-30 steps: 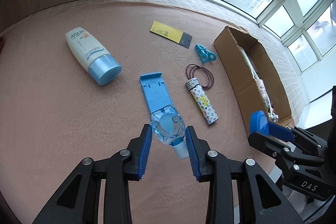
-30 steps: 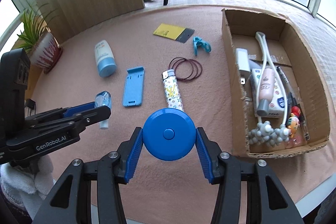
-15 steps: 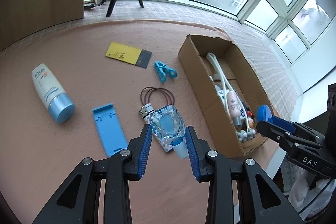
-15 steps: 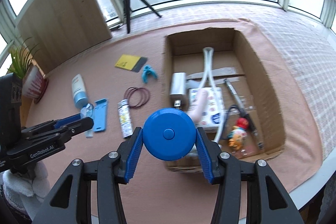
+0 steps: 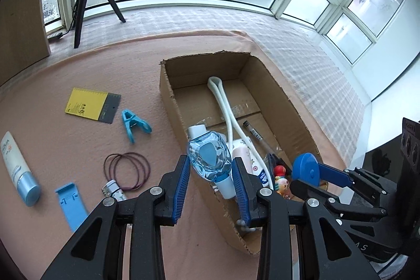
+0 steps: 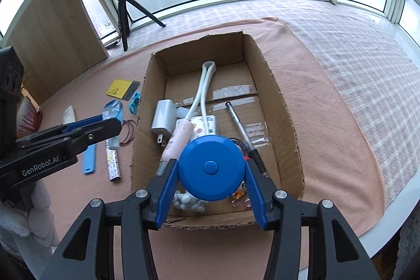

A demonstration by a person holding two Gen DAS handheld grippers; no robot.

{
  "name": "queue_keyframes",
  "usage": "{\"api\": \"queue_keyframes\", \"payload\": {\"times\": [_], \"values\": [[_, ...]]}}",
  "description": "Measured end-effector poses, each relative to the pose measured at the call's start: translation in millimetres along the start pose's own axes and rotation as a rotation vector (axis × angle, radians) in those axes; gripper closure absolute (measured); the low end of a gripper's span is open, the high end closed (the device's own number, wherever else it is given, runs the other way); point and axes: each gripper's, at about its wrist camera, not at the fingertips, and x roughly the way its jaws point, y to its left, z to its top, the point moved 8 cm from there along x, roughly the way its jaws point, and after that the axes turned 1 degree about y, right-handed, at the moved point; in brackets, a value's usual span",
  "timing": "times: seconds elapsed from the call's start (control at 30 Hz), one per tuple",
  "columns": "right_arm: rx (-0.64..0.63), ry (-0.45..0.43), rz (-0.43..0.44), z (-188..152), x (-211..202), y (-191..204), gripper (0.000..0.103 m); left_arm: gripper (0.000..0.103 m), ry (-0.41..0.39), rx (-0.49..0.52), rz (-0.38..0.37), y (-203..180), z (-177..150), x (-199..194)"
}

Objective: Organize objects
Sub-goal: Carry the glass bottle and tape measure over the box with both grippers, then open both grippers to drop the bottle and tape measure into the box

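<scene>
Well, lots of stuff is hard to see. In the cardboard box [image 6: 273,85] the blue round tape measure [image 6: 211,168] hides things under it: a bit of a small toy figure [image 5: 282,176] and some white beads [image 6: 187,202] peek out, rest is covered. The left view cuts the box's near corner behind the black gripper arms. The lighter [image 6: 113,162] on the pink cloth [image 5: 65,64] is half hidden by the left gripper [image 5: 211,172] in that view; only its metal top shows. The sunscreen tube [image 5: 18,169] is cut by the pic edge, its label too small to read. A gloved hand [image 6: 23,211] shows at the bottom left of the right view, mostly out of frame. The left gripper is clamped on a small clear blue bottle [image 5: 210,158], white cap pointing down toward the cam, held up over the box's left wall, above a white charger [image 6: 164,118] & a pink tube [image 6: 177,139]. The right gripper [image 6: 211,176] is squeezing the tape measure by its rim, flat face & button toward the cam, held over the near end of the box. Also in the box: a white cable [image 6: 203,93], a pen [image 6: 240,129]. Out on the cloth, left of the box: yellow card [image 5: 92,108], blue clip [image 5: 134,123], hair ties [image 5: 127,171], blue phone stand [image 5: 72,205].
</scene>
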Motion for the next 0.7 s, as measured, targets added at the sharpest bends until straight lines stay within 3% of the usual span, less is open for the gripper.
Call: {"api": "queue_keyframes", "payload": {"times": [0.7], "values": [[-0.017,0.04,0.005,2,16,-15,0.056,0.065,0.008,-0.027,-0.016,-21,12,20]]}}
